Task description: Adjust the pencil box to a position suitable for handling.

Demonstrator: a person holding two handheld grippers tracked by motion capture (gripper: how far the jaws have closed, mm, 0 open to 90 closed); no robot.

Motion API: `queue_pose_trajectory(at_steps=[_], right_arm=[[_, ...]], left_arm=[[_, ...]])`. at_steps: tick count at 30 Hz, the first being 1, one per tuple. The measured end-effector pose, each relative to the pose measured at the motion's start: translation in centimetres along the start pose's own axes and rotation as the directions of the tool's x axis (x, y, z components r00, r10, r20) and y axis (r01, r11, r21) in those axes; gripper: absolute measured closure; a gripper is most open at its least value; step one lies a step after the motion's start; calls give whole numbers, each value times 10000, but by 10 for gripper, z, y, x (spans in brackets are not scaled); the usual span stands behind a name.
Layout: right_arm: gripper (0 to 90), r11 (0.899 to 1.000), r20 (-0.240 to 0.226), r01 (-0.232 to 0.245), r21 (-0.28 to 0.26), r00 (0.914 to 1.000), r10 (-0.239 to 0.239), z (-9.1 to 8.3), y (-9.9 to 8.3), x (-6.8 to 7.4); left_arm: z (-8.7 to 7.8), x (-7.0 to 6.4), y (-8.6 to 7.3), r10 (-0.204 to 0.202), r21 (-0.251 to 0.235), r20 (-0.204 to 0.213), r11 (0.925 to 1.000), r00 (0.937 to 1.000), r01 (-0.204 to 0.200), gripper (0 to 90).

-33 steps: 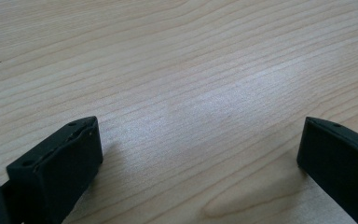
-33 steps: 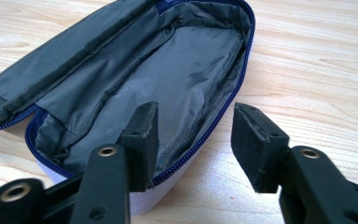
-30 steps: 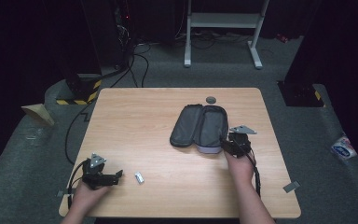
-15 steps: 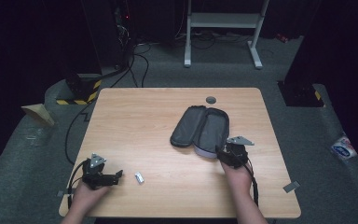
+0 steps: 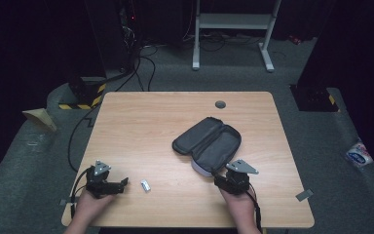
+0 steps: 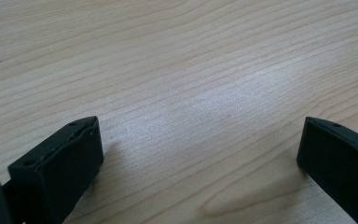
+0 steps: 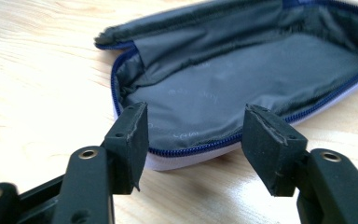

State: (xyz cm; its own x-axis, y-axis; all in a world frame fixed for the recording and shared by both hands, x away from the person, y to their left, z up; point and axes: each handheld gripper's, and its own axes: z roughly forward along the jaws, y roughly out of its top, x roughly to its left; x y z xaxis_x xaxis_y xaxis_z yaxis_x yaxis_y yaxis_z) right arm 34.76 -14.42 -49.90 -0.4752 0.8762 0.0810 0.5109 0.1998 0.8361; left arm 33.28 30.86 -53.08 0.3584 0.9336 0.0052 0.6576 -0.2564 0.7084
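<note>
Hovering at the near end of the open case (image 5: 208,145), the right gripper (image 5: 226,181) has its jaws spread apart with nothing between them; in the right gripper view the right gripper (image 7: 195,135) frames the case's (image 7: 242,70) blue-zipped rim and grey lining just beyond the tips. The case lies unzipped right of the table's (image 5: 146,122) middle, both halves folded flat. Its long axis runs diagonally, the near end pointing toward the person's right hand (image 5: 238,204) and the far end toward the table's far right; the darker half lies to the left of the other. The left gripper (image 5: 119,185) rests at the near left corner, jaws wide apart over bare wood, gripping nothing. A small white object (image 5: 146,185) lies just to its right, well apart from the case. A round grommet (image 5: 219,104) sits near the far edge.
</note>
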Motion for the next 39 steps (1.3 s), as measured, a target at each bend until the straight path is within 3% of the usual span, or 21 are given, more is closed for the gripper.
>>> queue_pose_trajectory(at_steps=[5,9,10,11,14,15,18,24,26,33,39], right_arm=[[401,9996,229,123,-263,9997,-117,-7,7,-6],[406,9994,646,-85,-332,9979,106,-5,20,-27],[416,9996,932,-39,-274,9956,65,-1,27,-36],[416,9996,932,-39,-274,9956,65,-1,27,-36],[434,9998,1511,-184,-83,9883,194,13,42,-59],[434,9998,1511,-184,-83,9883,194,13,42,-59],[480,9993,1815,-379,50,9827,364,28,57,-77],[580,9982,1970,-315,512,9802,208,50,67,-94],[636,9956,2104,-606,710,9766,444,59,68,-103],[749,9907,1927,-1007,912,9778,816,60,59,-106],[756,9926,1839,-599,1052,9821,398,50,47,-97]], left_arm=[[0,0,0,-12,-21,12,10000,10000,12,7],[0,0,0,17,-12,18,10000,10000,-17,7],[0,0,0,-7,-19,23,10000,10000,7,6],[0,0,0,-7,-19,23,10000,10000,7,5],[0,1,0,67,17,-14,10000,10000,-67,3],[0,1,0,67,17,-14,10000,10000,-67,3],[0,1,0,21,10,-3,10000,10000,-21,3],[0,1,-1,37,8,1,10000,10000,-37,4],[-1,1,-1,37,10,-4,10000,10000,-37,5],[-1,0,-1,30,-3,-10,10000,10000,-30,8],[-3,-1,0,62,84,118,9999,9999,-63,31]])
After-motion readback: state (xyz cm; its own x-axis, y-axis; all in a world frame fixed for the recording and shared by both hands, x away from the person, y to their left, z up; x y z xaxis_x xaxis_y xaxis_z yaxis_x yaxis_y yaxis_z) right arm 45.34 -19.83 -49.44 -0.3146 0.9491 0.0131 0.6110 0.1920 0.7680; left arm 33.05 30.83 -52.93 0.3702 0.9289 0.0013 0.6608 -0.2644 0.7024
